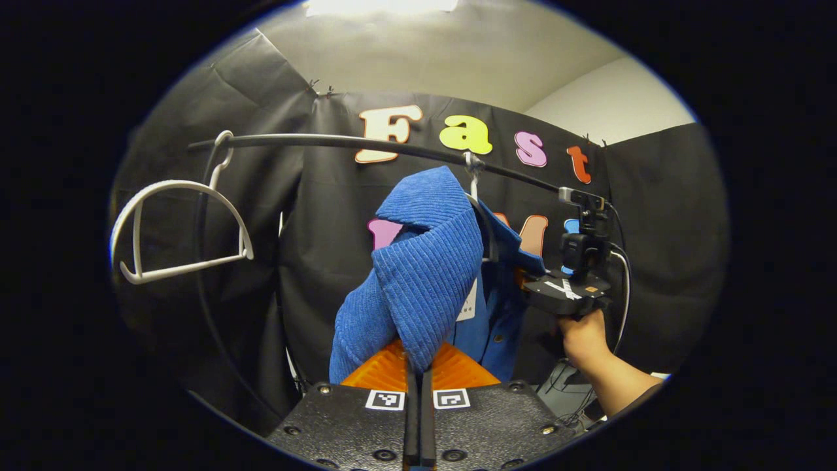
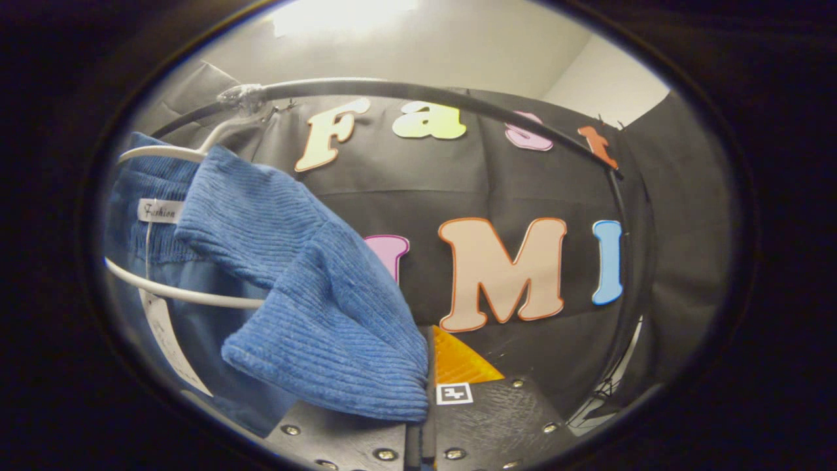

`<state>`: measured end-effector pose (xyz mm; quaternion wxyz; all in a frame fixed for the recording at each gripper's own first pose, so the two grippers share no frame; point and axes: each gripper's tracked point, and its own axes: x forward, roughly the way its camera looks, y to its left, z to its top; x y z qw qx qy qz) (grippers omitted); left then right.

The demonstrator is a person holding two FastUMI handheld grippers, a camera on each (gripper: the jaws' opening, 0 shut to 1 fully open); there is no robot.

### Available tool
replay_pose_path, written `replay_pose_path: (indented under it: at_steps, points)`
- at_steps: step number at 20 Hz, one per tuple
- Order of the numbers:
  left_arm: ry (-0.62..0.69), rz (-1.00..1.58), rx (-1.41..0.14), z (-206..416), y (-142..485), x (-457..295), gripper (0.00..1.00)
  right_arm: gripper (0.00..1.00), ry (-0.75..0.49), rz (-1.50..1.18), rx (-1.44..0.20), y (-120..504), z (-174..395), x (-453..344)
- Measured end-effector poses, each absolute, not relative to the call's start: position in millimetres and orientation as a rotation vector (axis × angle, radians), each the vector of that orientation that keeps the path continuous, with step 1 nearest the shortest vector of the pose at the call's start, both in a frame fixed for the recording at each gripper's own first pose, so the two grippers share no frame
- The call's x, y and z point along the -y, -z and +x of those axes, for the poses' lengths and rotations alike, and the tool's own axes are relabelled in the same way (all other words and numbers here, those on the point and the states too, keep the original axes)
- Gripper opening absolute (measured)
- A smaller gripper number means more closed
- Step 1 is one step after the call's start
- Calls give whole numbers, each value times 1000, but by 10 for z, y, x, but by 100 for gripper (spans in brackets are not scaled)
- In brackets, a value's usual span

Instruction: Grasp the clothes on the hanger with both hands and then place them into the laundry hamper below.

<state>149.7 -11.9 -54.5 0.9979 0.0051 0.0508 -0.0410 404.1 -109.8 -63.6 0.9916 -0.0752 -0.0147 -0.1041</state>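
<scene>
A blue corduroy garment (image 1: pixel 425 275) hangs on a white hanger (image 2: pixel 183 294) from the black rail (image 1: pixel 392 147). My left gripper (image 1: pixel 418 366) is shut on a fold of its fabric at the near shoulder, and the cloth drapes down over the fingertips. In the left gripper view my right gripper (image 1: pixel 526 278), held by a hand (image 1: pixel 585 333), reaches into the far side of the garment. In the right gripper view the blue garment (image 2: pixel 307 288) folds over my right gripper (image 2: pixel 428 366), whose jaws stand closed with the cloth's edge pinched between them. One finger is hidden under the fabric.
An empty white hanger (image 1: pixel 176 222) hangs on the rail to the left of the garment. A white label (image 2: pixel 160 210) and a paper tag show inside the collar. Black cloth walls stand close behind. Cables hang at the lower right (image 1: pixel 569 392).
</scene>
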Motion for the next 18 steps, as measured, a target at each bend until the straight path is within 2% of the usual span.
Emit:
replay_pose_path:
  at_steps: [9,13,16,18]
  points:
    - [26,44,31,1349,-179,-225,1,5,217,-152,35,376,3899,1136]
    - [14,117,45,1337,-305,-286,2,5,225,-155,48,257,3918,1199]
    - [-57,216,127,1283,-644,-487,2,5,227,-151,54,181,3972,1262]
    - [-60,245,139,1299,-695,-445,2,5,215,-146,68,121,4074,1275]
